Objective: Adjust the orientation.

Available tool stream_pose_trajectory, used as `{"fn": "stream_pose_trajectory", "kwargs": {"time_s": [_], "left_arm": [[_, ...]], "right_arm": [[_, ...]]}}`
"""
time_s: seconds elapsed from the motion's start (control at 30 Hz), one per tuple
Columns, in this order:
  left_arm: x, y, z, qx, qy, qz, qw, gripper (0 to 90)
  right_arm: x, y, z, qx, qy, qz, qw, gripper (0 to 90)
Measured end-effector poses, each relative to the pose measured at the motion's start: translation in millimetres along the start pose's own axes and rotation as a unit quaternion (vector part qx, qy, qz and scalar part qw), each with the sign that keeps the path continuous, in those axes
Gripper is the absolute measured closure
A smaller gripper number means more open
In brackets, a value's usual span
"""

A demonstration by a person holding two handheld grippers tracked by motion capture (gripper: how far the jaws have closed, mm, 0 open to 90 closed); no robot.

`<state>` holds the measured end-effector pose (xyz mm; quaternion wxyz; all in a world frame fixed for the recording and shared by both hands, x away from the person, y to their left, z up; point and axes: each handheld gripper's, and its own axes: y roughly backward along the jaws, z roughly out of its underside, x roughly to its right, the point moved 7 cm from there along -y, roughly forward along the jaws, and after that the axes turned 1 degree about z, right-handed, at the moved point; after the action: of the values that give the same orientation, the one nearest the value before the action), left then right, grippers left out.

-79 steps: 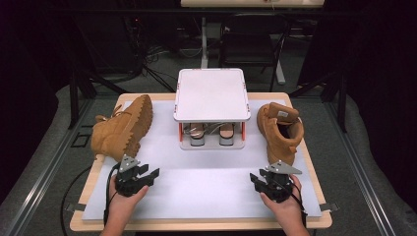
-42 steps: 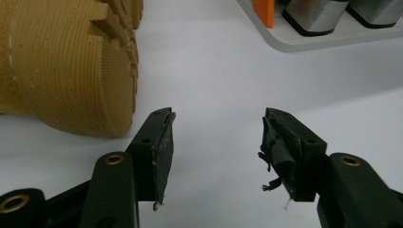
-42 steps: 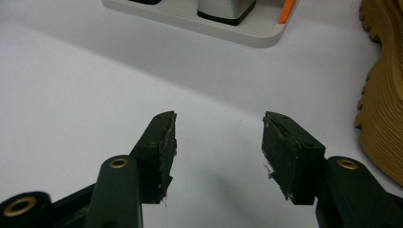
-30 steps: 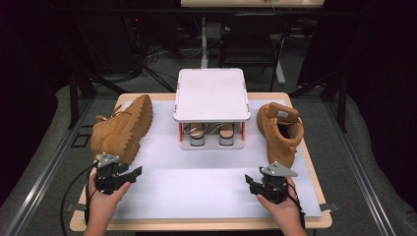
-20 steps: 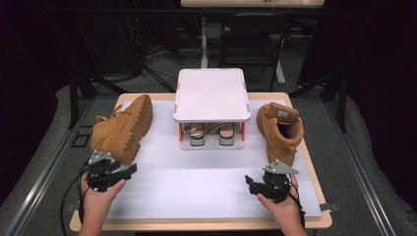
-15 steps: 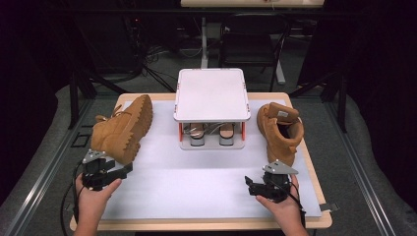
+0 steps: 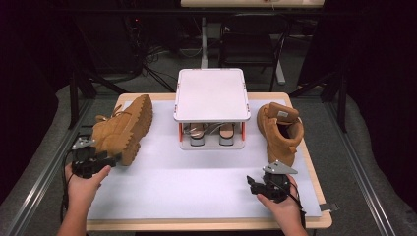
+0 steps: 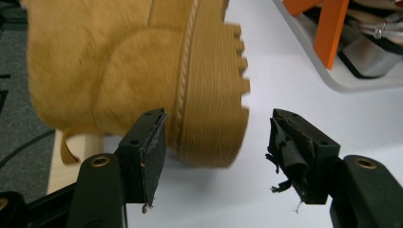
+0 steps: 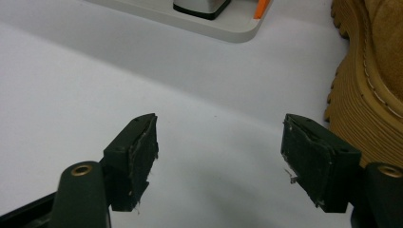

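A tan boot (image 7: 120, 128) lies on its side at the left of the table, its lugged sole facing right. My left gripper (image 7: 112, 160) is open at its heel. In the left gripper view the heel (image 8: 209, 118) shows between the jaws' tips without the pads (image 8: 154, 142) pressing on it; the jaws have just been closing a little. The matching boot (image 7: 280, 128) stands upright at the right. My right gripper (image 7: 252, 186) rests in front of it, open, its jaws just closing slightly around nothing, with the boot's sole (image 9: 361, 109) beside its right jaw.
A white two-level shoe rack (image 7: 210, 93) stands at the back centre with heeled shoes (image 7: 196, 133) under its top shelf. A white mat (image 7: 196, 182) covers the wooden table (image 7: 206, 226). Dark stands and cables lie beyond the far edge.
My left hand has moved left and away from the front edge, up to the lying boot's heel. The right hand has stayed put.
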<state>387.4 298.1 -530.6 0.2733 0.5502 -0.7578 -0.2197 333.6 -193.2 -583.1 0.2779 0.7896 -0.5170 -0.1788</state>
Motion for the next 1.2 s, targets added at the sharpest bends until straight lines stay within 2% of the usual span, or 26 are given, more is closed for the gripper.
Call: {"fn": "stream_pose_trajectory", "kwargs": {"time_s": [0.1,0.17,0.3,0.57,0.77,0.87,1.2], "left_arm": [[-2.0,-1.4,-10.5,-0.002,0.003,0.008,1.0000,38.7],[-4.1,-3.2,-16.6,-0.009,-0.002,0.009,0.9999,42.3],[-8.8,-9.7,-25.3,-0.024,0.005,0.013,0.9996,42.8],[-24.3,-16.6,-38.9,-0.052,0.015,-0.007,0.9985,42.7],[-37.7,-19.8,-47.1,-0.084,0.021,-0.023,0.9960,43.3],[-43.7,-21.2,-51.0,-0.098,0.022,-0.038,0.9942,42.5],[-59.3,-32.9,-61.9,-0.131,0.045,-0.066,0.9882,31.7]], "right_arm": [[0.5,-1.1,0.8,-0.001,0.000,0.002,1.0000,29.5],[0.5,-1.0,1.1,-0.001,0.002,0.003,1.0000,30.6],[2.2,0.0,1.1,0.002,-0.002,0.002,1.0000,33.4],[5.3,-0.9,1.2,0.006,-0.007,0.000,1.0000,35.9],[6.6,-2.1,2.5,0.003,-0.010,0.001,0.9999,35.9],[6.4,-3.3,3.4,-0.001,-0.008,0.000,1.0000,36.1],[6.3,-3.9,4.7,-0.004,-0.006,0.003,1.0000,36.3]]}}
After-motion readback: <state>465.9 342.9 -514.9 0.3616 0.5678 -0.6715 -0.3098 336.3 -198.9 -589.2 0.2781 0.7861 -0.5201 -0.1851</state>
